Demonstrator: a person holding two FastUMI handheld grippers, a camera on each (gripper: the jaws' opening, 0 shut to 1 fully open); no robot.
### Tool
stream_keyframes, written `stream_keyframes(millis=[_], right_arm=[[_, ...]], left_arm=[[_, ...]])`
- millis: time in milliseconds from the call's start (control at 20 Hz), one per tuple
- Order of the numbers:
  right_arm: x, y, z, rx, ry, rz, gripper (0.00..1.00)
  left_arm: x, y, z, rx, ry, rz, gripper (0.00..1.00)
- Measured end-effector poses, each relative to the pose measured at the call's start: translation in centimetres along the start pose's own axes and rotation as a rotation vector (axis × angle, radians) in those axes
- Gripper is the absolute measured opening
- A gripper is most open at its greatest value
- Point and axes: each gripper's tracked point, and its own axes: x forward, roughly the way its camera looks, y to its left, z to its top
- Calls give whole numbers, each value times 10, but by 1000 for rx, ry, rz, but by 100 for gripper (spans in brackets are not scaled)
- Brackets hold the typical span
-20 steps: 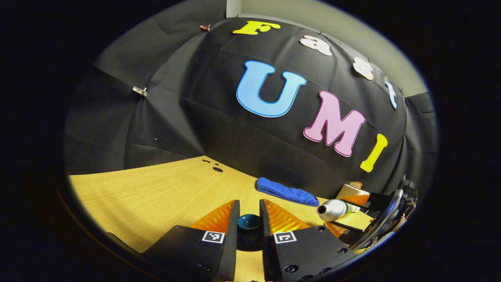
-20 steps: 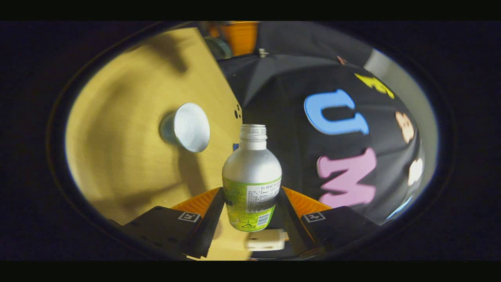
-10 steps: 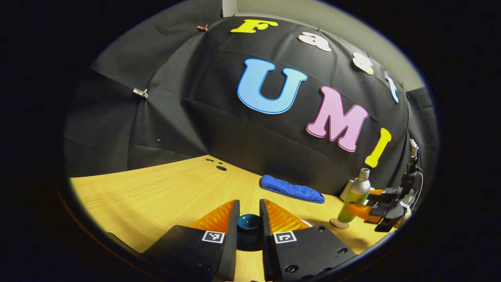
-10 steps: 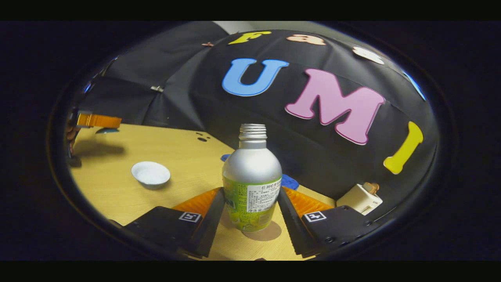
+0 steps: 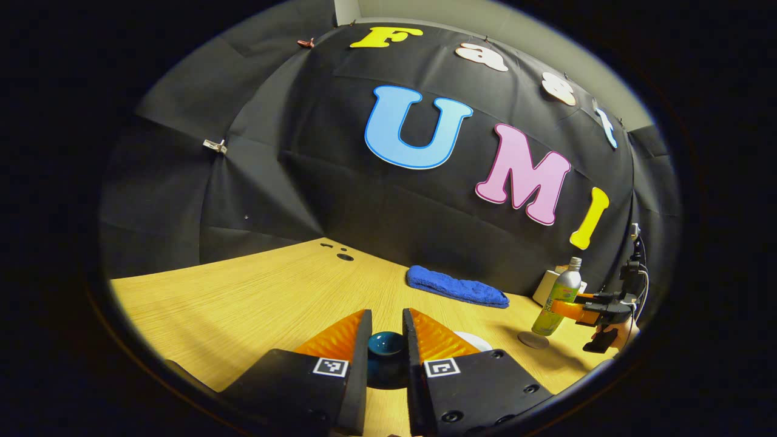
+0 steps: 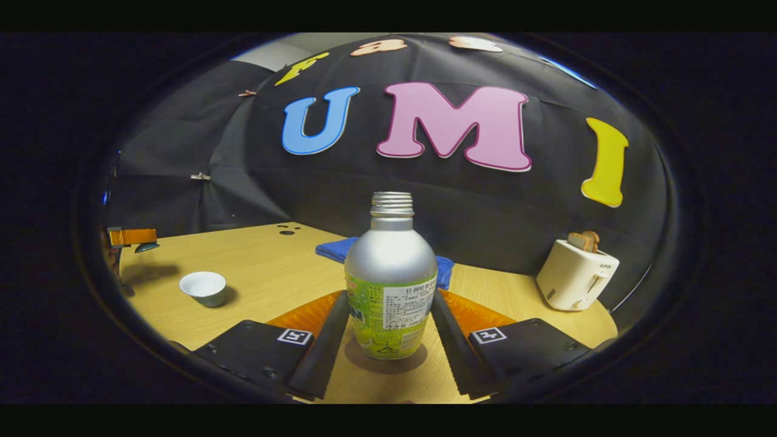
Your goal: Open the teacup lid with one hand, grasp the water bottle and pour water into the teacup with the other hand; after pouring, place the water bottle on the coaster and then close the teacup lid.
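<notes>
A: While the right gripper holds it upright, where does the silver metal water bottle with the green label stand?

B: Directly over the round brown coaster on the light wooden counter, both fingers pressed against its label. Whether its base touches the coaster cannot be told. The cap is off and the threaded neck is bare.

A: And from the left gripper view?

B: That same bottle appears far right, clamped by the right gripper, with a hand behind it. The coaster shows just beneath its base.

A: What of the left gripper?

B: Its fingers are clenched on the dark blue glazed teacup lid, pinching its round knob and holding it off the cup.

A: Where is the cup?

B: The small white open teacup sits on the counter well left of the bottle; in the left gripper view its rim peeks past the right finger.

A: Anything else?

B: A folded blue cloth lies along the wall, and a white toaster with bread in its slot stands to the right.
</notes>
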Motion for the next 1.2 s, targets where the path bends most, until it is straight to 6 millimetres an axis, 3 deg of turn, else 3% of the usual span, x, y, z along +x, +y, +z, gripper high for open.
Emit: stream_keyframes(millis=[200,450,850,900,1200], right_arm=[[4,-8,-13,57,21,-5,80],[9,0,-16,96,25,26,80],[6,-11,-19,145,21,5,80],[5,-11,-19,146,20,6,76],[6,0,-42,168,80,39,87]], left_arm=[[2,-1,-6,1,13,-4,31],[4,-3,-9,6,19,-4,31],[3,-3,-8,10,17,-1,31],[3,-4,-7,11,16,-1,31],[2,-12,-9,23,20,-12,31]])
